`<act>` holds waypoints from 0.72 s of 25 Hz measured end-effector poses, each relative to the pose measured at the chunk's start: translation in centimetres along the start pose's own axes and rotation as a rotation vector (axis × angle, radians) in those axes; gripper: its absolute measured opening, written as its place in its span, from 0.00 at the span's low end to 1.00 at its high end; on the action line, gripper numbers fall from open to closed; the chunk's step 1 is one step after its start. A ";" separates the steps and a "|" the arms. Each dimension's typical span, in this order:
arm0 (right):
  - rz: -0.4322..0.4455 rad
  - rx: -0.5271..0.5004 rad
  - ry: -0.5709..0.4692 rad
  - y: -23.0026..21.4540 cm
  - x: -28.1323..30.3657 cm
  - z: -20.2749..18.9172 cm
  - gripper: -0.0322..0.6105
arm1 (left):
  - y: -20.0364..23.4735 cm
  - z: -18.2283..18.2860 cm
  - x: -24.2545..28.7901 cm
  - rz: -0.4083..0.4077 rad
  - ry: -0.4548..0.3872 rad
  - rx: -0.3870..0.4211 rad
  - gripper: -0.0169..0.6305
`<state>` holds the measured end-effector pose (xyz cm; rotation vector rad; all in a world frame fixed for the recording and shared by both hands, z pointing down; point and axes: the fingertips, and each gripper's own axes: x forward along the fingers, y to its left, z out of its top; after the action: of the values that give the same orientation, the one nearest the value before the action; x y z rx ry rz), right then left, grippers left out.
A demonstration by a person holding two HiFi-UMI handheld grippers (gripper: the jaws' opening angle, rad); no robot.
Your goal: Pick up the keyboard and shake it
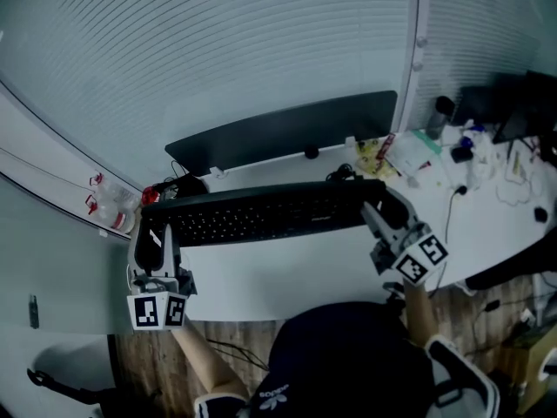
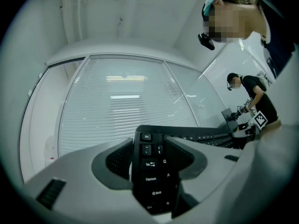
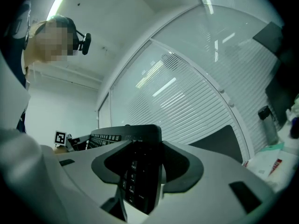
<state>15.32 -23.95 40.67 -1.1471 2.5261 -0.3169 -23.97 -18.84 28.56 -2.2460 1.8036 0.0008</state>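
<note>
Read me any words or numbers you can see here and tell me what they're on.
"Esc", "Tab", "Q", "A", "CapsLock", "Shift": on the keyboard, left gripper view.
Its other end, right gripper view: key print too blurred to read.
Packets on the desk, head view: too small to read.

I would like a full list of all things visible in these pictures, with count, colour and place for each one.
keyboard: one, black, held up over the desk
desk: one, white, below the keyboard
flat panel: one, dark, behind the keyboard
plastic bottles: a few, clear with red, left of the keyboard
small clutter: several pieces, mixed colours, desk's right side
blinds: one wall, pale, far side
floor: wooden, brown, near edge
second person: one, dark shirt, far right
left claw: one, grey, shut on the keyboard's Esc end
right claw: one, grey, shut on its number-pad end
</note>
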 end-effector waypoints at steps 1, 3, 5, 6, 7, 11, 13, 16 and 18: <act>-0.005 0.007 0.004 -0.1 -0.2 -0.2 0.34 | -0.1 0.1 0.1 -0.006 0.002 0.008 0.34; -0.014 0.010 0.015 -0.5 -0.3 -0.4 0.34 | -0.2 0.1 0.7 -0.022 0.007 0.018 0.34; -0.023 -0.003 0.013 -1.1 -0.1 -0.3 0.34 | -0.3 0.0 1.7 -0.040 0.009 0.023 0.34; -0.029 -0.013 0.009 -1.4 -0.1 -0.1 0.34 | -0.4 -0.1 2.3 -0.048 0.012 0.024 0.34; -0.035 -0.016 0.006 -1.7 -0.2 0.0 0.34 | -0.6 -0.2 2.7 -0.054 0.016 0.024 0.34; -0.052 0.012 0.008 -1.8 -2.0 0.0 0.34 | -2.0 0.2 2.7 -0.070 0.023 0.028 0.34; -0.064 0.022 0.013 -2.3 -2.7 -0.2 0.34 | -2.5 0.1 3.0 -0.086 0.024 0.035 0.34; -0.081 0.027 0.009 -3.7 -1.9 0.0 0.34 | -2.6 -0.4 5.2 -0.104 0.027 0.033 0.34; -0.094 0.018 0.008 -4.0 -1.7 0.5 0.34 | -2.8 -0.4 6.2 -0.106 0.028 0.029 0.34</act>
<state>19.30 -25.32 41.98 -1.2619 2.4756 -0.3681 -19.93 -24.34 28.49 -2.3296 1.6847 -0.0768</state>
